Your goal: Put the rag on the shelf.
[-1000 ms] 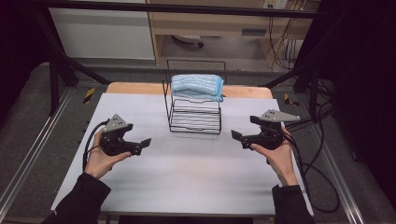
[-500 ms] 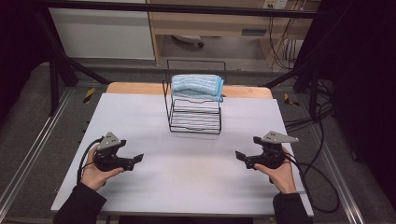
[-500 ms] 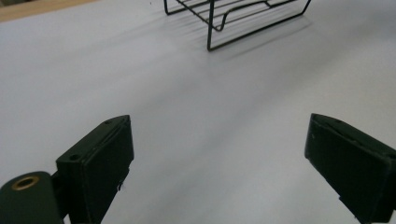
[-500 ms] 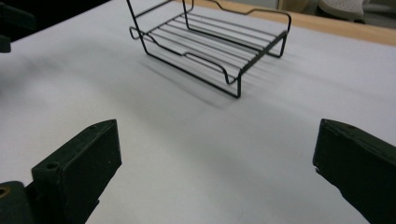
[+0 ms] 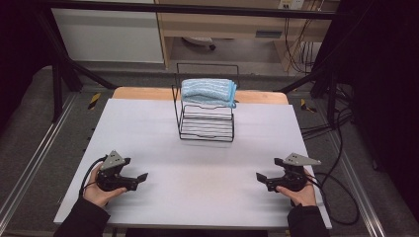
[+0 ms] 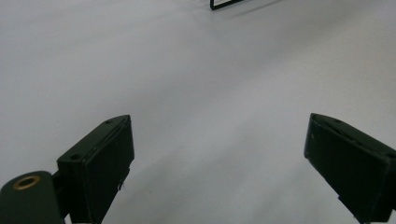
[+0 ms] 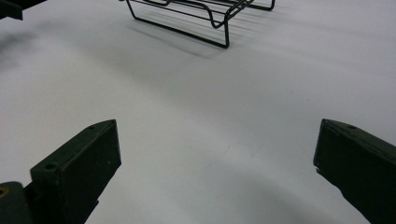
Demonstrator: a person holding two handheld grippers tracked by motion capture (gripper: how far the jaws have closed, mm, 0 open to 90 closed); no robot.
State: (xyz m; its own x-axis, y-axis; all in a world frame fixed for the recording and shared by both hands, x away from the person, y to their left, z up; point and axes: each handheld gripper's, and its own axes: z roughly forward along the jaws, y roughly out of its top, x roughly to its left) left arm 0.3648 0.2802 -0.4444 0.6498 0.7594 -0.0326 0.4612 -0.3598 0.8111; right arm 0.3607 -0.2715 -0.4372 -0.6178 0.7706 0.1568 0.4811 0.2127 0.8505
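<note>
I hold the left gripper (image 5: 136,178) and right gripper (image 5: 263,178) wide open and empty near the surface's (image 5: 207,163) front corners, presumably parked clear of the wire rack (image 5: 206,123) bearing a folded blue towel (image 5: 208,92) at the far edge.

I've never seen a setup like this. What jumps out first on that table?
Your eye goes first to the folded blue towel lying on top of a black wire rack at the far middle of the white table. Nearer the person, each hand holds a black clamp-like tool: the left gripper and the right gripper, both with jaws wide apart and nothing in them.
</note>
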